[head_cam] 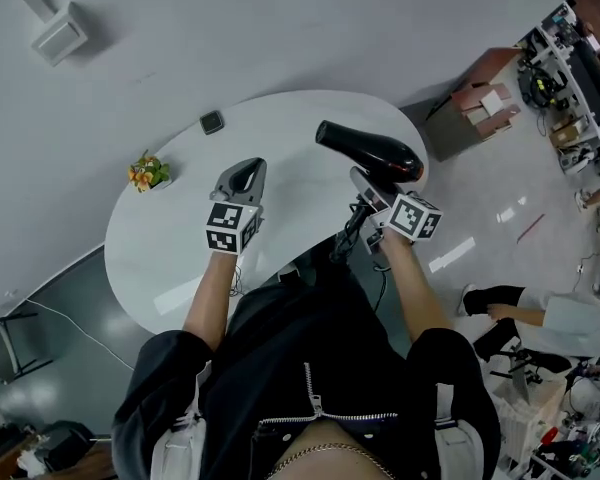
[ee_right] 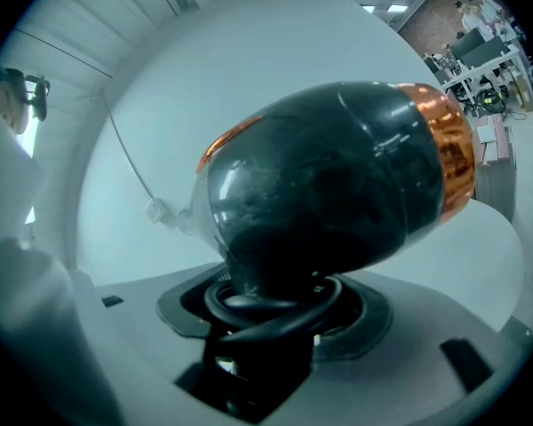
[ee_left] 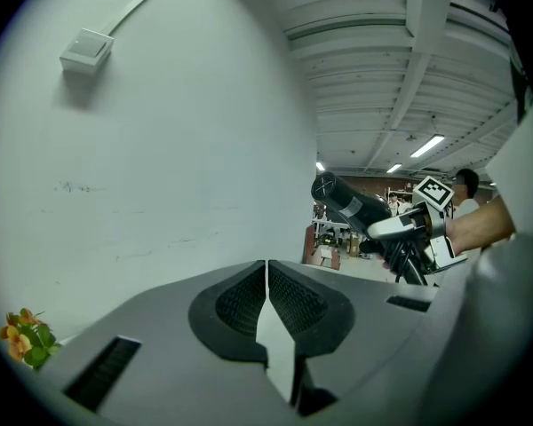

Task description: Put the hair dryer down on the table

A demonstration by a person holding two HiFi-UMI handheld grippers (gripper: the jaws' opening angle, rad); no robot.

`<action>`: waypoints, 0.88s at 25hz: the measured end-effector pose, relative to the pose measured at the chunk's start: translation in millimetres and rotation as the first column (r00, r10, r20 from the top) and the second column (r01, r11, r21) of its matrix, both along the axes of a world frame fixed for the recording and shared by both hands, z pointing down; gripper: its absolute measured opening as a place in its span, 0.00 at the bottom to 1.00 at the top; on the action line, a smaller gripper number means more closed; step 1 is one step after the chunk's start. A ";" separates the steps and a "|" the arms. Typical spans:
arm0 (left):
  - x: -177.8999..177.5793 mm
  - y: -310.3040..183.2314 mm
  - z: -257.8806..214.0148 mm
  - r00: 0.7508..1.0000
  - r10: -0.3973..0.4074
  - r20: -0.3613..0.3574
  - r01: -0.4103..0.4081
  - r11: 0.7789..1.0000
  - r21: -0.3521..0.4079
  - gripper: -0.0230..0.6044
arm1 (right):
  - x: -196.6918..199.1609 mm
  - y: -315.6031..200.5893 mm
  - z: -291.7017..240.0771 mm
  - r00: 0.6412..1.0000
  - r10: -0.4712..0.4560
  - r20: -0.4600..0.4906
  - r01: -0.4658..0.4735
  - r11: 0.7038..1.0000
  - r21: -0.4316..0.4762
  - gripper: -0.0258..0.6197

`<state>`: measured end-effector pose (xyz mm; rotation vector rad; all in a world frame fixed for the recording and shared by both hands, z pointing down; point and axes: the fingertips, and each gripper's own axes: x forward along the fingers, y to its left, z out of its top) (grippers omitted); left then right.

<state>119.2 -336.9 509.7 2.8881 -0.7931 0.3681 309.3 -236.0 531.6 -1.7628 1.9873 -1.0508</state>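
Observation:
A black hair dryer (head_cam: 370,150) with a copper band hangs above the right part of the white oval table (head_cam: 180,238). My right gripper (head_cam: 368,190) is shut on its handle, with the black cord looped between the jaws. In the right gripper view the hair dryer (ee_right: 338,185) fills the middle, its body lying sideways over the jaws. My left gripper (head_cam: 242,176) hovers over the table's middle, shut and empty. From the left gripper view the left gripper (ee_left: 266,293) shows its pads meeting, and the hair dryer (ee_left: 351,204) is off to the right.
A small bunch of orange flowers (head_cam: 148,172) stands at the table's left edge, and a small dark square object (head_cam: 211,122) lies at its far edge. A white box (head_cam: 60,34) is fixed to the wall. Cardboard boxes (head_cam: 488,103) and a seated person (head_cam: 540,320) are at the right.

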 end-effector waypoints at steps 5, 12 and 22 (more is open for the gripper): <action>2.1 -9.1 5.2 1.000 -0.014 0.006 0.014 1.000 -0.016 0.08 | 4.6 -10.4 5.0 1.000 -0.021 -0.022 0.020 1.000 -0.022 0.48; 7.2 -25.8 15.9 0.999 -0.049 0.022 0.050 0.998 -0.048 0.08 | 10.7 -22.6 31.7 0.995 -0.086 -0.046 0.082 0.992 -0.092 0.48; 19.5 -59.3 28.5 0.988 -0.148 0.050 0.152 0.985 -0.083 0.08 | 44.2 -69.3 68.4 0.985 -0.173 -0.027 0.165 0.970 -0.179 0.48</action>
